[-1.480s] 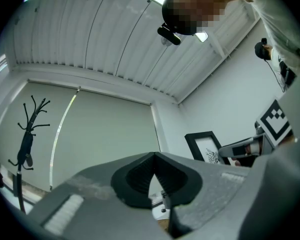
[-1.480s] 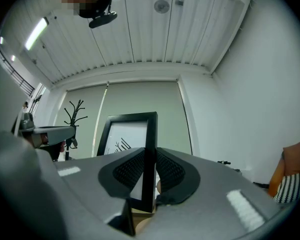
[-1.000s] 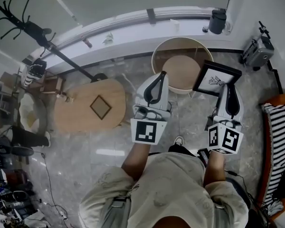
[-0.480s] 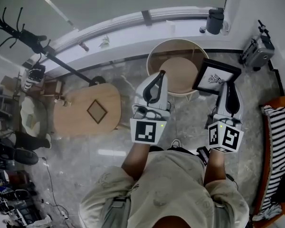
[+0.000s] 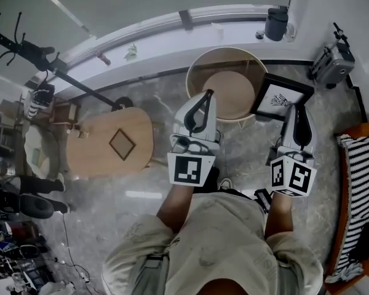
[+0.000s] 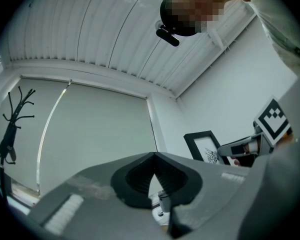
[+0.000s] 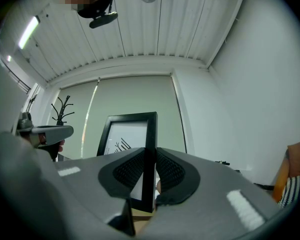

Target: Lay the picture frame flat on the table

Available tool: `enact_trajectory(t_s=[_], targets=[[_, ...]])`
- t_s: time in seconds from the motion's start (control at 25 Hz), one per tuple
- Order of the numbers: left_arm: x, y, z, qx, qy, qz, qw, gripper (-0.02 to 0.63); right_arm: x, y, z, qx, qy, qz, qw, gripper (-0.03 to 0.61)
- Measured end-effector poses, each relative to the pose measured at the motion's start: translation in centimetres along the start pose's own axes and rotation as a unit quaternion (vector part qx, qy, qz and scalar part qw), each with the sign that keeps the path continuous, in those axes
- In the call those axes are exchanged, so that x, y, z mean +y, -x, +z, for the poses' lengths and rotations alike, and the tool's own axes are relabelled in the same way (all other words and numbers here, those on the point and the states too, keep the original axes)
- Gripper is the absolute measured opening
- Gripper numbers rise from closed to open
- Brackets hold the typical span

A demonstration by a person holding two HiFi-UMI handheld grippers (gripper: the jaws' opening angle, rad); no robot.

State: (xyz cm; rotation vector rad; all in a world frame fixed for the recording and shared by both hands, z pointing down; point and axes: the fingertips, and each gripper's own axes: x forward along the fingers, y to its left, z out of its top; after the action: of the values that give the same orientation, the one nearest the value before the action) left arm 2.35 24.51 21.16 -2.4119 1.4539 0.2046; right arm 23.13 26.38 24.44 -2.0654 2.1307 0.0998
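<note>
The black picture frame (image 5: 281,97) with a white line drawing is held in the air over the right edge of the round wooden table (image 5: 229,50). My right gripper (image 5: 294,107) is shut on its lower edge. In the right gripper view the frame (image 7: 124,136) stands upright, its right bar clamped between the ribbed pads (image 7: 171,171). To the left, my left gripper (image 5: 208,94) hovers near the round table with its jaws shut and nothing in them. From the left gripper view its tips (image 6: 154,155) meet, and the frame (image 6: 204,146) shows at the right.
An oval wooden table (image 5: 109,143) stands at the left on the marble floor. A black coat rack (image 5: 24,42) leans at the far left. A dark cylinder (image 5: 275,23) sits on the window ledge, a grey device (image 5: 332,63) at the right, and striped bedding (image 5: 360,183) beside it.
Both tables have slid a little to the left in the head view as the person moved. Both grippers keep their pose, and the frame stays in the right one.
</note>
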Motion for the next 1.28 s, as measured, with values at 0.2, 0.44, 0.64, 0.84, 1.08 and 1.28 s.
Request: enact_trajectory(t_s=[0.2,0.44,0.64,0.84,1.08,1.28], targets=[[1.5,-1.0,-1.5,0.0,0.004,-0.004,1.0,0.003,0.8,-1.6,-1.1,0.004,0.003,-0.007,1.0,0.071],[4.0,-4.0,-3.1,-0.003,0.014,-0.012,0.9998,0.003,1.8,-4.9,-1.9,0.01,0.011,-0.017,1.0,0.071],[5.8,-6.1,-5.0,0.0,0.02,-0.018,0.9996,0.003,2.6,-7.8,-3.1,0.012,0.017,-0.019,1.0,0.071],[8.0,-8.4,-6.5,0.001,0.028,-0.018,0.9994,0.003,3.5,-11.0,-4.1,0.019,0.021,-0.019,0.999,0.071],[10.7,-10.8,-8.0,0.001,0.033,-0.021,0.9992,0.003,4.9,-14.6,-4.6,0.021,0.026,-0.02,0.999,0.071],[13.0,-13.0,-8.4,-0.005,0.039,-0.024,0.9989,0.003,5.9,-17.7,-4.6,0.023,0.032,-0.021,0.999,0.071]])
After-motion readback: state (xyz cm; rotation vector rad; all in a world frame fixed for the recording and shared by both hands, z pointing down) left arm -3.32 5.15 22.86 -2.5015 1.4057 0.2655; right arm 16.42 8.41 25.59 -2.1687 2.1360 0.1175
